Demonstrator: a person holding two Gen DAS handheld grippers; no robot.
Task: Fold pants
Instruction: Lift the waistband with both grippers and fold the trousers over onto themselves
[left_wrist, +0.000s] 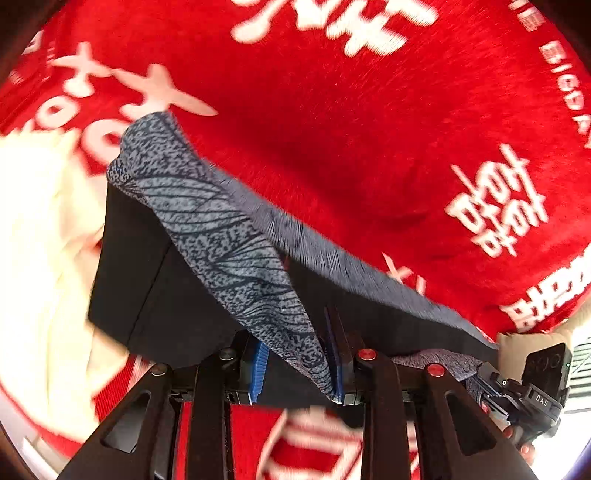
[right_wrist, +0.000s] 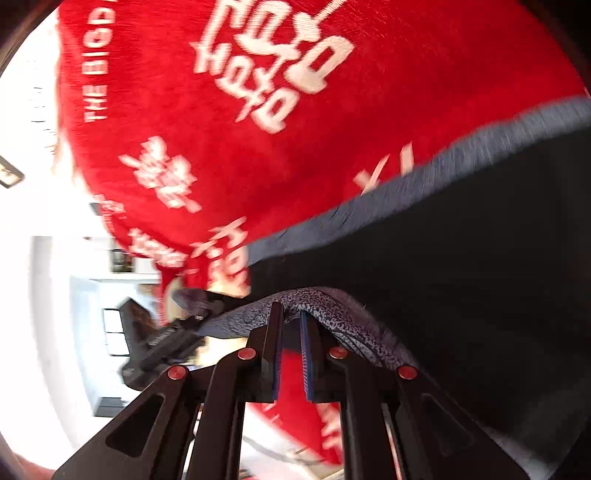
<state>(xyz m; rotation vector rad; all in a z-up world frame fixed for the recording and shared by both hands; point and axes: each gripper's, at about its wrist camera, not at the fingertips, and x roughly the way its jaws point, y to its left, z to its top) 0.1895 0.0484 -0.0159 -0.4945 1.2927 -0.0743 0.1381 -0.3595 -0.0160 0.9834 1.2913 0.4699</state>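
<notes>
Two fisheye views, both blurred by motion, look along black grippers over a plush red blanket printed with large white lettering, some of it Korean and some Latin capitals. The blanket fills most of both views and covers the surface beneath, so what carries it cannot be told.

The pants are black with a grey-blue band patterned in dark speckles and leaf-like lines. They are lifted off the blanket and stretched between the two grippers.

In the left wrist view, the left gripper has its blue-padded fingers spread — the patterned band drapes down against the right-hand finger, but a grip is not clear. The other gripper shows at the lower right edge with patterned cloth at its tip. A cream-white cloth lies at the blanket's left edge.

In the right wrist view, the right gripper has its fingers nearly together, the patterned band bunched over their tips. Past the blanket's left edge — a bright, overexposed room with white walls and a dark-framed window.
</notes>
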